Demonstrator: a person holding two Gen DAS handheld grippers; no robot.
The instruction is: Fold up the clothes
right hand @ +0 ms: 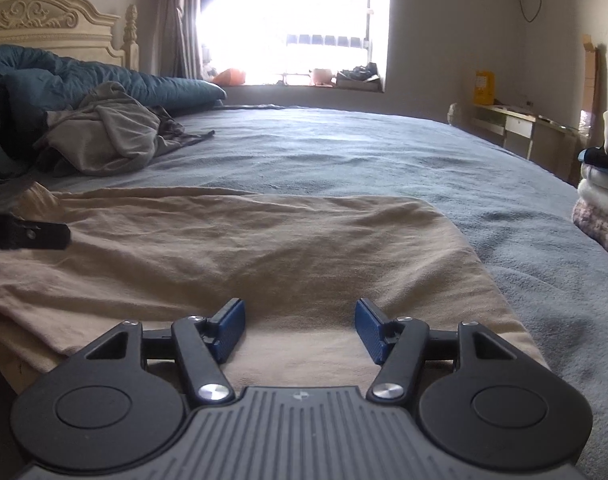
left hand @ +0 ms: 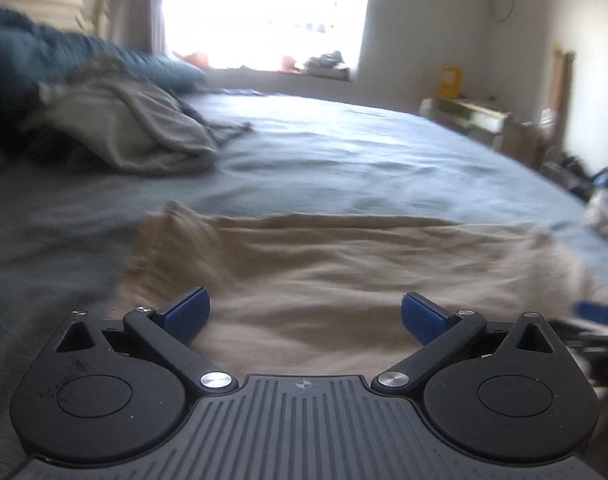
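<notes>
Lying spread across the near part of the bed point(right hand: 344, 148), the beige garment point(right hand: 231, 240) is fairly flat, with soft wrinkles and one raised corner at its far left edge. The bed carries a grey-blue sheet that runs back toward the bright window point(right hand: 304, 20).

The left hand-held gripper point(left hand: 302, 317) hangs low over the near edge of the beige garment point(left hand: 324, 264), its blue pads spread wide with nothing between them. Its view is blurred. The right hand-held gripper point(right hand: 299, 330) sits just above the same near edge, further to the right, its blue pads also apart and holding nothing. A black part of the left tool shows at the left edge of the right wrist view, over the cloth.

A crumpled grey garment point(right hand: 107, 136) lies well apart at the far left of the bed, beside a dark teal duvet point(right hand: 63, 76) and the carved cream headboard point(right hand: 43, 24). A stack of folded clothes point(right hand: 602, 184) stands at the right edge of the bed.
</notes>
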